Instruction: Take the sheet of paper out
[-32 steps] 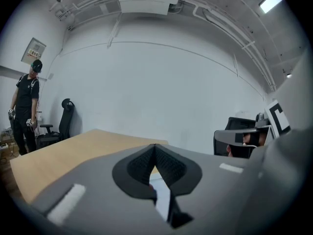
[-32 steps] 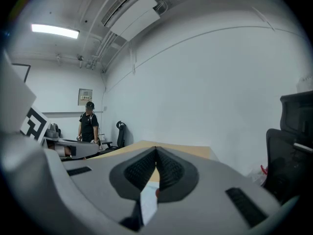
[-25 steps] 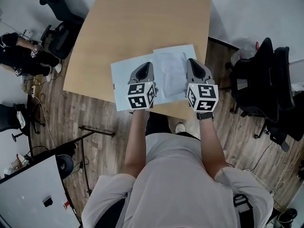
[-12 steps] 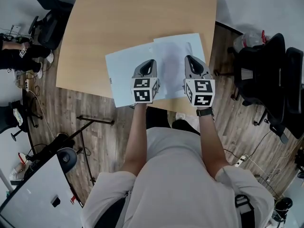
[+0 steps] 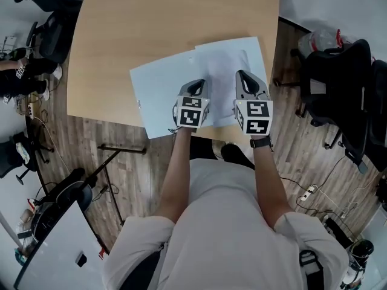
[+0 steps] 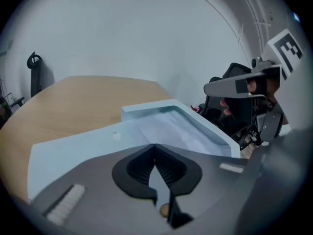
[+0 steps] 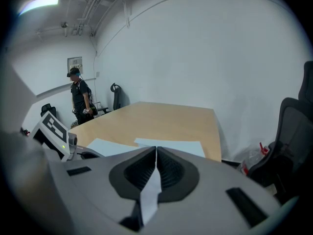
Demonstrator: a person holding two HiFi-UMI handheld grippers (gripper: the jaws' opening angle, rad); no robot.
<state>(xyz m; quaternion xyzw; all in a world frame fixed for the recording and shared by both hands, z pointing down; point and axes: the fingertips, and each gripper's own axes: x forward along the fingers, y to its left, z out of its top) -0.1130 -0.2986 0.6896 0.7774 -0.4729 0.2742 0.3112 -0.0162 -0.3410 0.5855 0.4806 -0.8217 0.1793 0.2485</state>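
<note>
A pale blue folder (image 5: 160, 95) lies open on the wooden table (image 5: 169, 23), near its front edge. Its right half holds a white sheet of paper (image 5: 227, 71), tucked under a pocket flap. In the left gripper view the sheet (image 6: 168, 129) lies just ahead of the jaws, inside the folder's raised rim (image 6: 146, 109). My left gripper (image 5: 198, 84) is shut and empty, low over the folder's middle. My right gripper (image 5: 243, 75) is shut too, empty, over the sheet's right side. Beyond the shut right jaws (image 7: 156, 150), the far edge of the folder (image 7: 171, 145) shows.
Black office chairs (image 5: 338, 83) stand to the right of the table, another chair (image 5: 48, 29) at the far left. A red and white bag (image 5: 320, 41) lies on the floor. A person (image 7: 78, 99) stands beyond the table's far left corner.
Both grippers have come down toward the folder and tipped further downward. The left one has also shifted slightly right, nearer the folder's crease. Both stayed shut.
</note>
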